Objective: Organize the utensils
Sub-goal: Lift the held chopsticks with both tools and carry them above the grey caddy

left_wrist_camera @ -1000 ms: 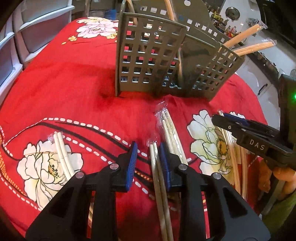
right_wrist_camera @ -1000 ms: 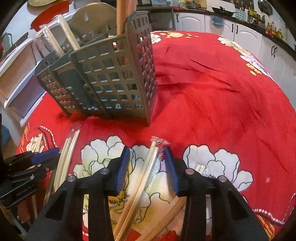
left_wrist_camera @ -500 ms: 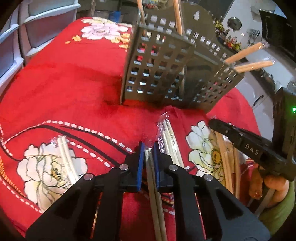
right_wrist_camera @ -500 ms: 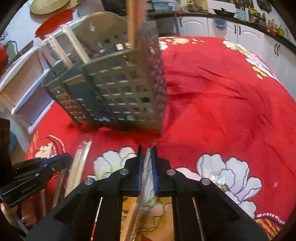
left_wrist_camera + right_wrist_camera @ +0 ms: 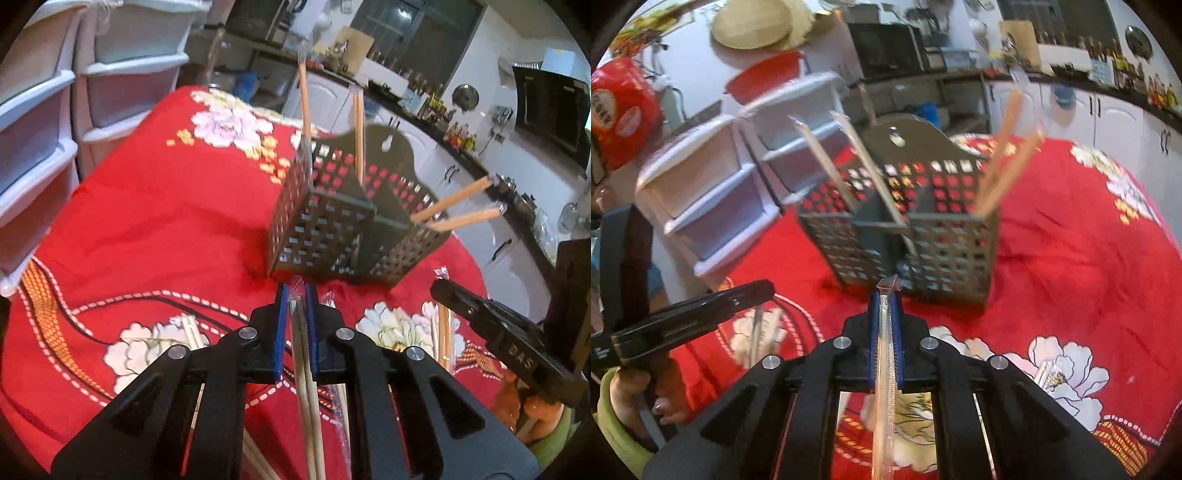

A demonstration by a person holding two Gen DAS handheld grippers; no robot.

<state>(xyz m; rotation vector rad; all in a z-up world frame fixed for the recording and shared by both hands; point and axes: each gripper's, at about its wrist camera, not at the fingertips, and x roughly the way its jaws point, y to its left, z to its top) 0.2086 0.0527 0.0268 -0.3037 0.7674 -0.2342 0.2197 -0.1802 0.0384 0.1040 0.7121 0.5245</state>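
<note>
A kitchen with white cabinets (image 5: 491, 236) and a dark countertop crowded with bottles runs along the back, and white plastic drawer units (image 5: 713, 184) stand beside a table covered by a red cloth printed with white flowers (image 5: 155, 206). On that cloth stands a grey perforated plastic utensil caddy with divided compartments (image 5: 332, 236), upright, its tall back panel pierced by a hanging hole. 4 wrapped chopstick sets already stand in the caddy: in the left wrist view, 2 rise nearly upright from the far compartment and 2 lean out over the right-hand rim.

The left gripper (image 5: 295, 325) has its blue-padded jaws pinched narrowly on a pair of pale wooden chopsticks in a clear wrapper (image 5: 308, 398), whose crinkled wrapper end pokes out just past the fingertips, close in front of the caddy's near wall. The right gripper (image 5: 885, 332) is likewise clamped tight on another clear-wrapped chopstick pair (image 5: 884, 406), its pointed wrapper tip sticking out toward the caddy's front face. Both held pairs are lifted off the cloth.

More wrapped chopstick pairs (image 5: 190, 328) lie loose on the cloth near the flower prints, on both sides of the grippers. A hand in a green sleeve (image 5: 635, 391) grips the left tool's handle.
</note>
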